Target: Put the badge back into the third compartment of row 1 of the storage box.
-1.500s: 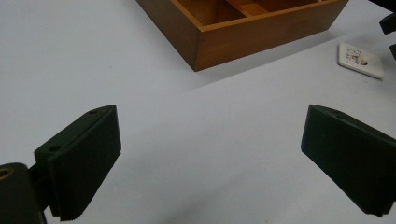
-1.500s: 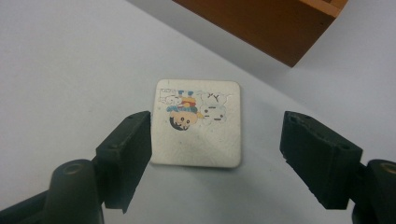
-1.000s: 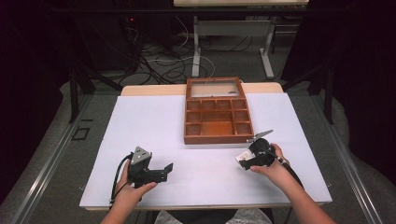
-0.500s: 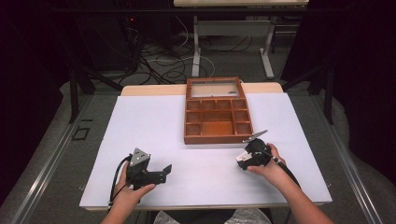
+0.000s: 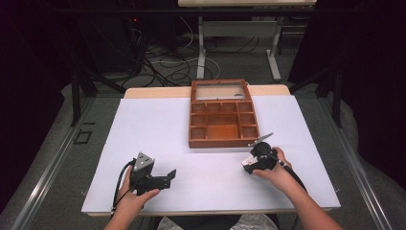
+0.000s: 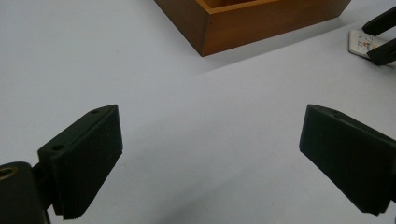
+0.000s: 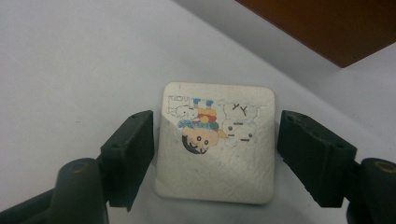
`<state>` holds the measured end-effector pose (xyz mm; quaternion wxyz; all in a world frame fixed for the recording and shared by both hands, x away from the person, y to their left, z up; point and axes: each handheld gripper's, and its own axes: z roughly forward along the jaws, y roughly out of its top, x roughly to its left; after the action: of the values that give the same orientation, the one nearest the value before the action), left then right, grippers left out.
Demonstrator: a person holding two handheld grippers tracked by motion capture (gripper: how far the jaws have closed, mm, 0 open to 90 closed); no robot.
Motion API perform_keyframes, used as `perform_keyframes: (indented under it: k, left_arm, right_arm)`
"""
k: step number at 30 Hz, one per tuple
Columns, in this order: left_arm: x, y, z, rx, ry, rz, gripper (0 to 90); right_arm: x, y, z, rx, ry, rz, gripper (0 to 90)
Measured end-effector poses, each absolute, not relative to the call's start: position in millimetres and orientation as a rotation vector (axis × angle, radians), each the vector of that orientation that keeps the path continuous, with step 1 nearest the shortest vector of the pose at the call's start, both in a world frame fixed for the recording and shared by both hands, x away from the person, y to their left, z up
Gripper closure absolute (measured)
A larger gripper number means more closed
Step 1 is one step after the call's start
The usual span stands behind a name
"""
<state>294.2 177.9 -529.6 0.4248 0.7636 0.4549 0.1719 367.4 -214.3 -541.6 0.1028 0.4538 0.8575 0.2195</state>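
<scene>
A small white square tile (image 7: 215, 154) with a cartoon figure lies flat on the white table, just in front of the wooden box. My right gripper (image 7: 215, 135) straddles it. Its jaws have just been closing and now stand close on either side, the left pad (image 7: 133, 154) at the tile's edge and a thin gap at the right pad (image 7: 313, 158). From above, the right gripper (image 5: 249, 165) points down-left over the tile (image 5: 245, 163). My left gripper (image 5: 167, 176) rests at the front left, wide open and holding nothing (image 6: 210, 126).
A brown wooden box (image 5: 222, 142) with several compartments and a glass-fronted lid section stands at the table's middle back; its corner (image 6: 261, 23) shows ahead of the left gripper. White table surface (image 5: 158, 134) spreads between the hands. Cables and desk legs lie on the floor beyond.
The right gripper has shifted slightly over the tile near the box's front corner. The left hand and gripper have stayed where they were.
</scene>
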Motion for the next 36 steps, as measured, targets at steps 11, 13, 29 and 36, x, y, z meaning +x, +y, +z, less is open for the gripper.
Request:
perform_keyframes:
  k: [11, 13, 29, 36]
  left_arm:
    - [294, 178, -529, 1.935, 1.132, 0.402, 6.7]
    - [295, 177, -529, 1.931, 1.136, 0.401, 6.7]
    - [297, 176, -532, 1.941, 1.145, 0.410, 7.0]
    - [297, 175, -532, 1.939, 1.145, 0.406, 7.7]
  right_arm:
    - [366, -217, -541, 1.327, 2.532, 0.677, 32.5]
    - [366, -217, -544, 1.322, 2.507, 0.730, 32.5]
    - [358, -230, -535, 1.204, 2.489, 0.774, 32.5]
    - [352, -228, -530, 1.128, 2.495, 0.779, 32.5]
